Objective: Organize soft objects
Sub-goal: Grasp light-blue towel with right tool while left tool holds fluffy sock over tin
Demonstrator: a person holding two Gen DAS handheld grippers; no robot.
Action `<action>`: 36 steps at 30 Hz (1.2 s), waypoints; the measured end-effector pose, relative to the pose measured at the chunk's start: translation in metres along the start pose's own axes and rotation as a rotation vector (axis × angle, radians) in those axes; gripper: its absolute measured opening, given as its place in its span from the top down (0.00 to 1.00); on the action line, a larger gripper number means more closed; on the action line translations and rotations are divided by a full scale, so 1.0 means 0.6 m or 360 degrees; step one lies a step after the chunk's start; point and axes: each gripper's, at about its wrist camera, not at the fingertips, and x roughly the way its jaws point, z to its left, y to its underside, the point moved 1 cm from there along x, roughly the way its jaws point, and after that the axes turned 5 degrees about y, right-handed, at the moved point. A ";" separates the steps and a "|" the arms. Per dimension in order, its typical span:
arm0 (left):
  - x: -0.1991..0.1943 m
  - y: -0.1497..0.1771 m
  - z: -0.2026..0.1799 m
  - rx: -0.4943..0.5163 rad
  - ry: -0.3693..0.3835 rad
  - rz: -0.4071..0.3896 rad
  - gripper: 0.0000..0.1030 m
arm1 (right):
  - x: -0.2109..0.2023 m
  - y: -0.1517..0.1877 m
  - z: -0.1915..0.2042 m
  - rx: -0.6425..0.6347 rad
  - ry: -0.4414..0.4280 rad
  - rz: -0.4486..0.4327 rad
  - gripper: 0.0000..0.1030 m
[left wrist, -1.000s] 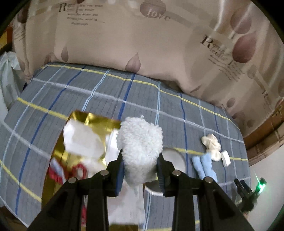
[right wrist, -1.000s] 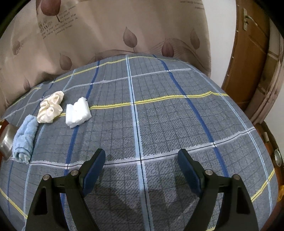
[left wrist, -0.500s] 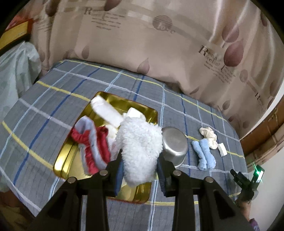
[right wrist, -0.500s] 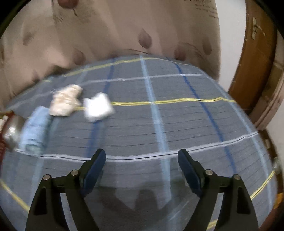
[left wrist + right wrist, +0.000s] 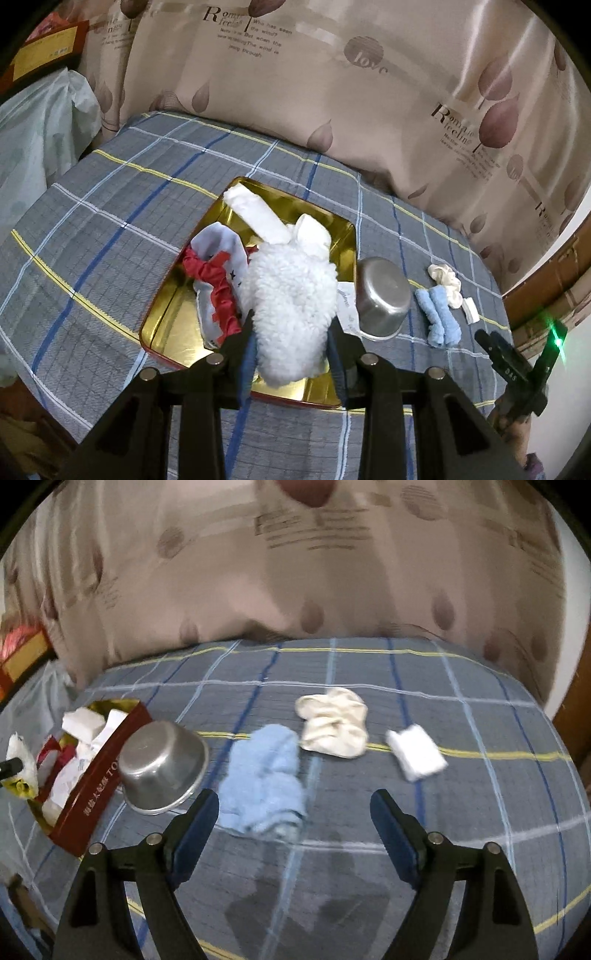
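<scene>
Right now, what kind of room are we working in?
Most likely a bedroom: the work surface is a bed with a grey plaid sheet, a leaf-print quilt or pillow is heaped along its far edge, and a wooden door stands at the right. A home, not a lab.

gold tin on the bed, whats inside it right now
Inside the gold tin: a red and white cloth and white folded pieces. The fluffy white item, clamped in the left gripper, hides the tin's middle.
</scene>
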 end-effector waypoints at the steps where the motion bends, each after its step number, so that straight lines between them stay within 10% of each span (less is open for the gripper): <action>1: 0.000 0.000 0.000 0.0006 0.0002 -0.0002 0.67 | 0.007 -0.003 0.006 -0.0007 0.0004 0.0011 0.20; 28: -0.003 0.002 -0.010 0.0042 0.0024 -0.0015 0.66 | 0.152 -0.029 0.057 -0.0127 0.0112 0.0302 0.22; 32: -0.001 0.001 -0.007 0.0041 0.0014 -0.0010 0.66 | 0.164 -0.019 0.061 -0.0157 0.0113 0.0342 0.70; 36: -0.001 0.001 -0.003 0.0031 0.0019 -0.0009 0.66 | 0.143 -0.021 0.067 -0.0175 0.0092 0.0296 0.76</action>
